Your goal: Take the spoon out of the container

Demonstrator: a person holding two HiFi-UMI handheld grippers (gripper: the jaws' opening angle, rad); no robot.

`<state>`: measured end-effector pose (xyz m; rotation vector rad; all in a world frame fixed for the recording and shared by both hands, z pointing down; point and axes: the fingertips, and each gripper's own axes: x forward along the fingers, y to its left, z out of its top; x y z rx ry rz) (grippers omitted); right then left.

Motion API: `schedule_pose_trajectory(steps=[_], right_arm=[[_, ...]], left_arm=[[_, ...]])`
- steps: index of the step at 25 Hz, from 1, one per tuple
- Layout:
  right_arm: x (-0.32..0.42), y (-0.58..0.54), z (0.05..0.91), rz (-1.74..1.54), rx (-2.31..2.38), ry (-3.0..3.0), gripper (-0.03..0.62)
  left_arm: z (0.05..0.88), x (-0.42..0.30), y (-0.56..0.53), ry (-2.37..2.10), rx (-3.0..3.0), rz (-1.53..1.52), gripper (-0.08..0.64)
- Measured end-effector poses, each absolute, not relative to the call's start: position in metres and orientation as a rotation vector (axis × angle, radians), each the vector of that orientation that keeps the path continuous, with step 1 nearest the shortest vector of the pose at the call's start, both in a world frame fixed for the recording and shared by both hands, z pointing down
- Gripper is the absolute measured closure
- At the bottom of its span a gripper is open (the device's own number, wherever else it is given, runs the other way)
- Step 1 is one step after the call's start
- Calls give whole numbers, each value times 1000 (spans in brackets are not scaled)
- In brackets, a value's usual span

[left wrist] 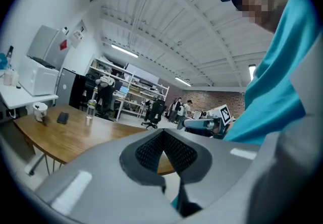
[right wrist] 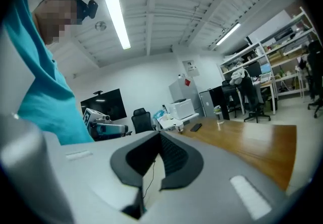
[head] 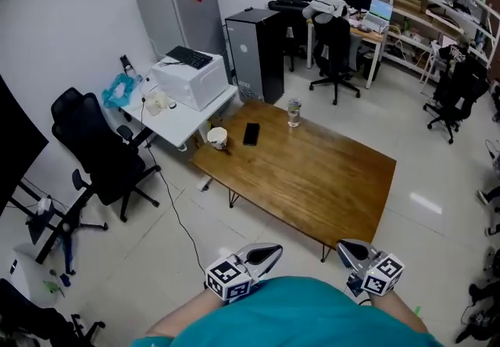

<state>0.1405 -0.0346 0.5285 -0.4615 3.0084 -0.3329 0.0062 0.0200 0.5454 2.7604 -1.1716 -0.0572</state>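
While the person in the teal top is standing short of the table [head: 312,181], the head view is showing the left tongs [head: 273,248] and the right tongs [head: 344,245] hanging low before the body, over the floor by the table's near edge. 1 white container [head: 217,137] is standing at the table's far left corner, with 1 dark phone [head: 251,134] just beside it and 1 clear bottle [head: 294,112] near the far edge. The spoon is showing too small to make out there. The left gripper view is showing the left tongs' pads pressing together with nothing between them, the container [left wrist: 40,111] sitting far off on the table. The right gripper view is showing the right tongs [right wrist: 160,137] likewise closed on nothing, the table stretching off to their right.
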Motion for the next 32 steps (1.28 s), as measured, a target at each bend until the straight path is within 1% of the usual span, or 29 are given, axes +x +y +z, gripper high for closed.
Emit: schedule_pose_trajectory(steps=[5, 7, 11, 15, 19, 23, 24, 29, 30, 32], right_arm=[[-30, -81, 518, -357, -378, 3073, 591], [-77, -103, 524, -365, -329, 3097, 591], [-123, -162, 560, -385, -210, 3115, 591], [-177, -247, 574, -328, -65, 3129, 591], [-216, -324, 602, -335, 71, 3123, 591], [-258, -376, 621, -336, 78, 3122, 591], [-268, -387, 627, -341, 62, 3123, 591], [-326, -434, 667, -400, -98, 3149, 591], [-339, -437, 676, -409, -132, 3153, 591], [-372, -444, 687, -411, -191, 3166, 591]], left_arm=[[528, -170, -15, -1276, 2673, -139, 558], [532, -216, -35, -1323, 2640, -151, 558], [561, -262, -92, -1457, 2579, -92, 558], [577, -318, -176, -1606, 2488, 1, 558], [617, -354, -254, -1737, 2398, 130, 558], [666, -400, -320, -1757, 2347, 267, 557], [684, -415, -337, -1753, 2341, 319, 547], [773, -506, -421, -1765, 2323, 725, 415], [793, -527, -435, -1764, 2317, 823, 402], [830, -571, -462, -1743, 2312, 1019, 399]])
